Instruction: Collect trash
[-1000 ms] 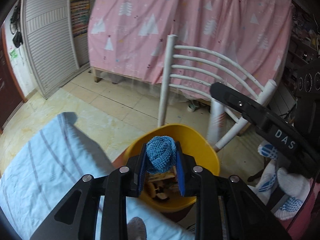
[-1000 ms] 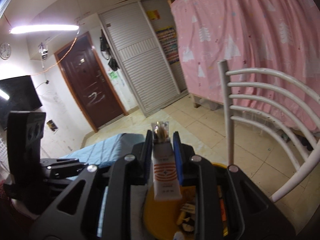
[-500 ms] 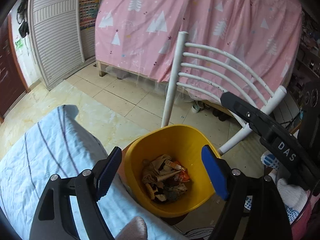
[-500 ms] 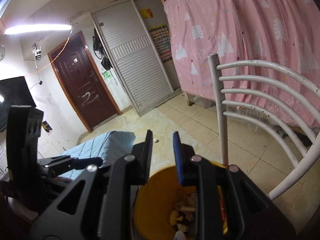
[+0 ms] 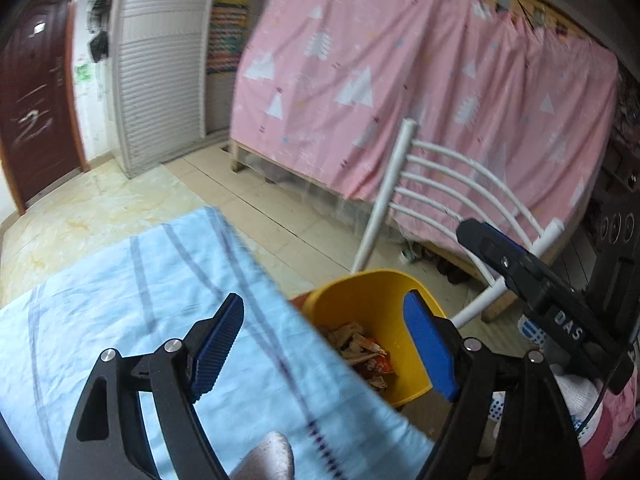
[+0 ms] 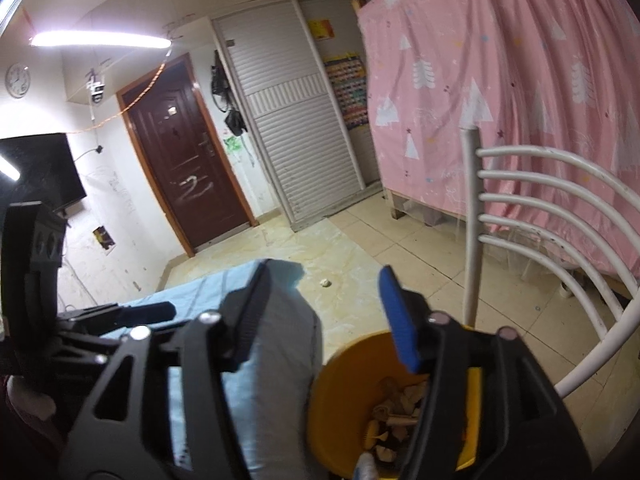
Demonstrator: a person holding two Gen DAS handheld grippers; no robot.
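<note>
A yellow bin (image 5: 372,296) stands on the floor beside the table, with crumpled wrappers (image 5: 360,352) inside. My left gripper (image 5: 324,300) is open and holds nothing; its left finger is over the cloth and its right finger over the bin. In the right wrist view the same bin (image 6: 344,364) sits low and right of centre, with scraps (image 6: 396,400) in it. My right gripper (image 6: 325,272) hangs above the bin's near edge, its jaws opening with nothing between them. The right gripper's black body (image 5: 560,312) shows at the right of the left wrist view.
A light-blue striped cloth (image 5: 140,300) covers the table to the left of the bin. Behind the bin stands a white slatted chair (image 5: 440,184), with a pink curtain (image 5: 400,80) behind it. A small white scrap (image 6: 326,282) lies on the tiled floor. A dark door (image 6: 188,152) is far left.
The left gripper opened and the blue knitted ball left it. The right gripper let go of the white tube and spread its jaws. Both views swung left, toward the table.
</note>
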